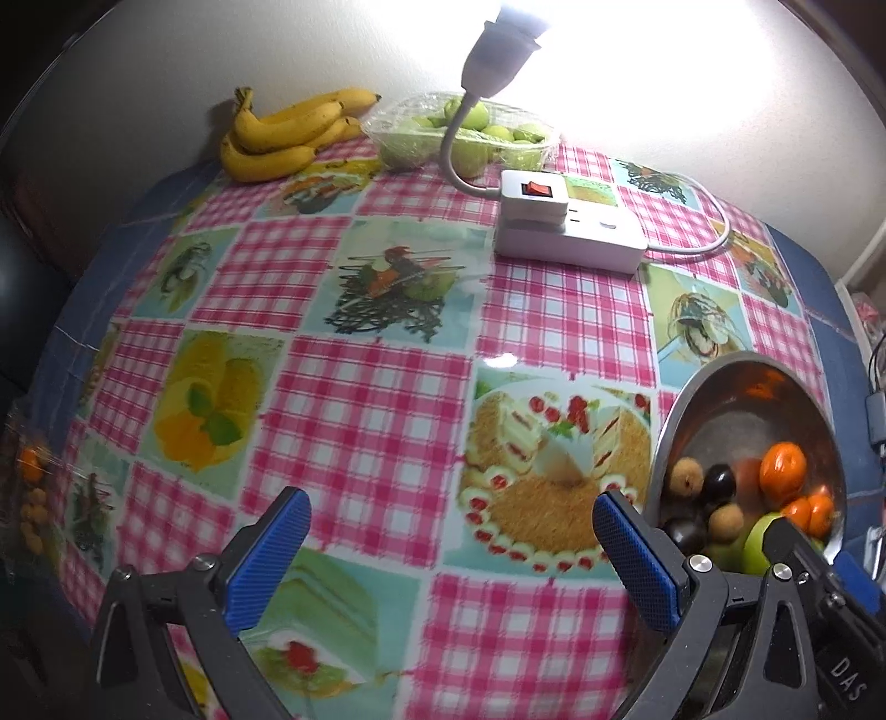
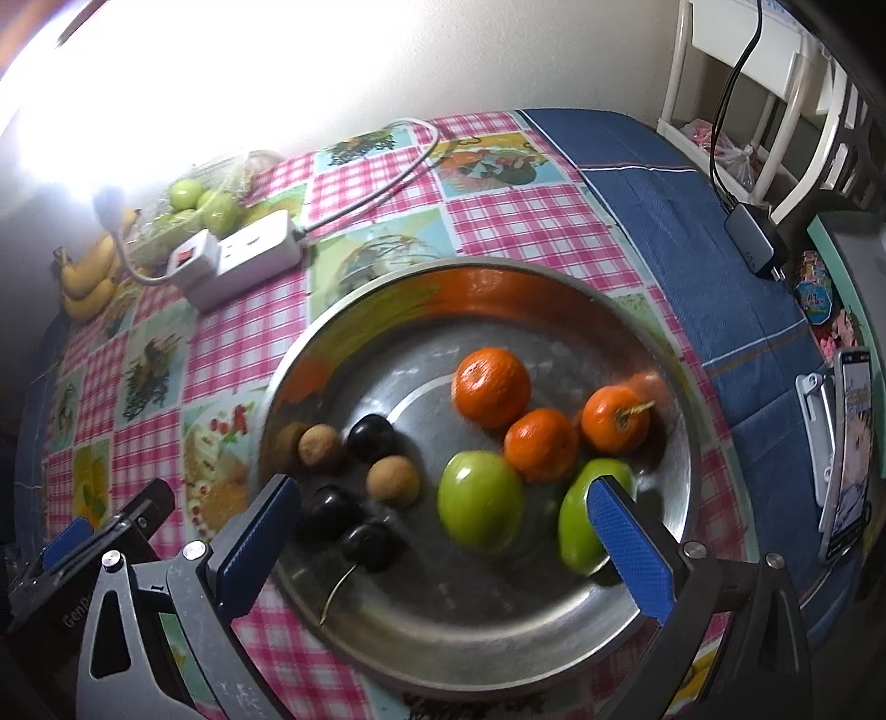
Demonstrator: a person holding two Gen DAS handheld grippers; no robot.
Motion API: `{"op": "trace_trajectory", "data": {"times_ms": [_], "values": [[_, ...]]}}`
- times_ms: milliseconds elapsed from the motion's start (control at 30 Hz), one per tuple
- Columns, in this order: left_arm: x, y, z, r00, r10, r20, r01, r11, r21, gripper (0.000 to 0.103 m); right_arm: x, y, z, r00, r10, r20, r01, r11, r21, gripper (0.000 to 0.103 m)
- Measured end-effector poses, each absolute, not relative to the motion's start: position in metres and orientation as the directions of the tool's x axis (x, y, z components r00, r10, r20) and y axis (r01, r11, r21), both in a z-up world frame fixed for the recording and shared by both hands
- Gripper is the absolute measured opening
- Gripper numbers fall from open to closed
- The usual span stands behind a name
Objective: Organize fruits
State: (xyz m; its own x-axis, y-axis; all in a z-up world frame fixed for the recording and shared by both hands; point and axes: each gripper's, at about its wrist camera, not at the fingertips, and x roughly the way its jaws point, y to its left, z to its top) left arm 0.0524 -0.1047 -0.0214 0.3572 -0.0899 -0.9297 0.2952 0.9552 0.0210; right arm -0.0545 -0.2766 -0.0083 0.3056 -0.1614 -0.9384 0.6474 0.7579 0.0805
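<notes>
A round steel tray (image 2: 476, 637) holds three oranges (image 2: 492, 386), two green apples (image 2: 480, 501), dark plums (image 2: 371, 437) and brown longans (image 2: 320, 446). My right gripper (image 2: 448, 534) is open and empty, hovering above the tray's near side, over the apples and plums. My left gripper (image 1: 451, 545) is open and empty above the checked tablecloth, left of the tray (image 1: 673, 421). A bunch of bananas (image 1: 282, 135) and a clear box of green fruit (image 1: 459, 133) lie at the far edge by the wall.
A white power strip (image 1: 565, 227) with a red switch and a gooseneck lamp (image 1: 487, 50) stands mid-back, its cable trailing right. A phone on a stand (image 2: 850, 448) and a charger (image 2: 756, 241) are at the right. A wrapped pack of small fruit (image 1: 30, 487) lies far left.
</notes>
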Motion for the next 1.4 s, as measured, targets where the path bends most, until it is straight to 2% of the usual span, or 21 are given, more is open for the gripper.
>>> {"op": "trace_trajectory", "data": {"times_ms": [700,1400], "values": [[-0.008,-0.055,0.002,0.433,-0.076,-0.898,0.354,0.931,0.092,0.103,-0.106,-0.221,0.001,0.312,-0.183,-0.932,0.605,0.795,0.046,0.103],[-0.012,-0.049,0.003,0.444,-0.047,-0.895,0.342,0.932,0.121,0.103,-0.108,-0.217,0.008,0.325,-0.197,-0.925,0.608,0.793,0.045,0.103]]}}
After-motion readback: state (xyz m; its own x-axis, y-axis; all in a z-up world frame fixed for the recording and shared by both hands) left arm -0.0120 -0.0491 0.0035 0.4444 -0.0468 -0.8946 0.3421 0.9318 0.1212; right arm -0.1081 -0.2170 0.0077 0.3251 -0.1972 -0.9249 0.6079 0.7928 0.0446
